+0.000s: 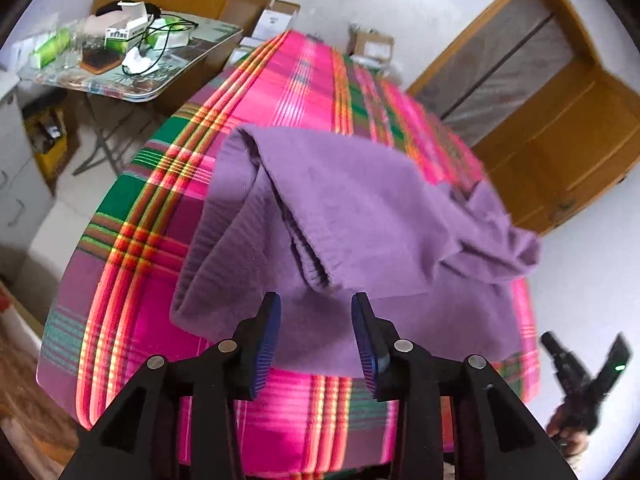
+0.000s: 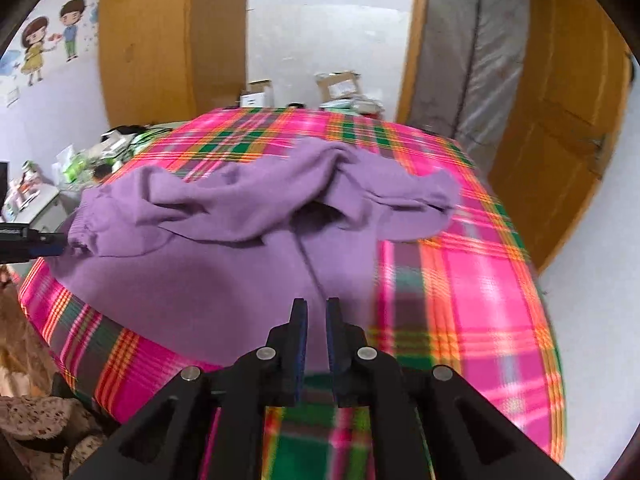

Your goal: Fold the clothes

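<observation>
A purple knit sweater lies partly folded and bunched on a bed with a pink, green and orange plaid cover. It also shows in the right wrist view on the plaid cover. My left gripper is open and empty, its jaws apart just above the sweater's near edge. My right gripper hovers over the sweater's near hem with its jaws almost together and a narrow gap; nothing is held. The right gripper also shows in the left wrist view, and the left gripper in the right wrist view at the sweater's cuff.
A cluttered side table with boxes and cables stands left of the bed. Cardboard boxes sit beyond the bed's far end. A wooden door and wardrobe line the walls. A patterned cloth lies at lower left.
</observation>
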{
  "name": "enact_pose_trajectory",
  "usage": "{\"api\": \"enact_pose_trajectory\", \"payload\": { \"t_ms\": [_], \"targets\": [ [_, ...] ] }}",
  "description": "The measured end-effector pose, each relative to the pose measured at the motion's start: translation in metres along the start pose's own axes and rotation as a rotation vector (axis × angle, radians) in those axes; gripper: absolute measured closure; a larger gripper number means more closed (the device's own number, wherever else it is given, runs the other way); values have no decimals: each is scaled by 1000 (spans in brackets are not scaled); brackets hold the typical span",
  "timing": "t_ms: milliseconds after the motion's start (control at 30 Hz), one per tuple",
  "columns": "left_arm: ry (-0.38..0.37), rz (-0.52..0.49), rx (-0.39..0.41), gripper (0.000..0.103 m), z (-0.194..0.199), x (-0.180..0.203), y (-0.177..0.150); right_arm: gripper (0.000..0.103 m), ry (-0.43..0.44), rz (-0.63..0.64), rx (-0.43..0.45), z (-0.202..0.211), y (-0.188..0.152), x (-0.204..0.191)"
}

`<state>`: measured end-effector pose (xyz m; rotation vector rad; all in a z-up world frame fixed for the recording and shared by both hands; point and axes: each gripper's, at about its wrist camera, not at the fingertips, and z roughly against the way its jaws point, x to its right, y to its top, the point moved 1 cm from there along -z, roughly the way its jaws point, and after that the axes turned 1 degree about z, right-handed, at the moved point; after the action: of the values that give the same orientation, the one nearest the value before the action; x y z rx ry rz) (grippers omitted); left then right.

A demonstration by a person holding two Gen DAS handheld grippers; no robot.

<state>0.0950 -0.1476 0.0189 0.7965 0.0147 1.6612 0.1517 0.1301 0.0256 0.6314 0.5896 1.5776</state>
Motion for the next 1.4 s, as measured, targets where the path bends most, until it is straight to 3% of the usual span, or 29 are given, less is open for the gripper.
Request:
{"api": "enact_pose_trajectory", "payload": {
  "t_ms": [267,533,700,733,933,1333,1400],
  "targets": [
    [-62,87,-95,62,-31,2,14,74,212,-13,-44,-46,28,-24],
    [-102,197,-93,62,-37,-7,25,64,277,-122,-81,-80,48,-12],
    [-114,227,-68,66,-39,-10,34,65,312,-183,-74,-91,59,-2],
    [-112,228,-61,74,-40,-10,36,69,315,-181,-68,-91,61,-1],
    [-113,222,-23,78,-35,-10,43,87,324,-177,-15,-88,75,-1],
    [-102,144,126,79,-19,1,102,91,342,-115,21,-100,143,-2],
    [-98,147,147,84,-16,-1,112,91,339,-122,14,-109,156,0]
  ]
}}
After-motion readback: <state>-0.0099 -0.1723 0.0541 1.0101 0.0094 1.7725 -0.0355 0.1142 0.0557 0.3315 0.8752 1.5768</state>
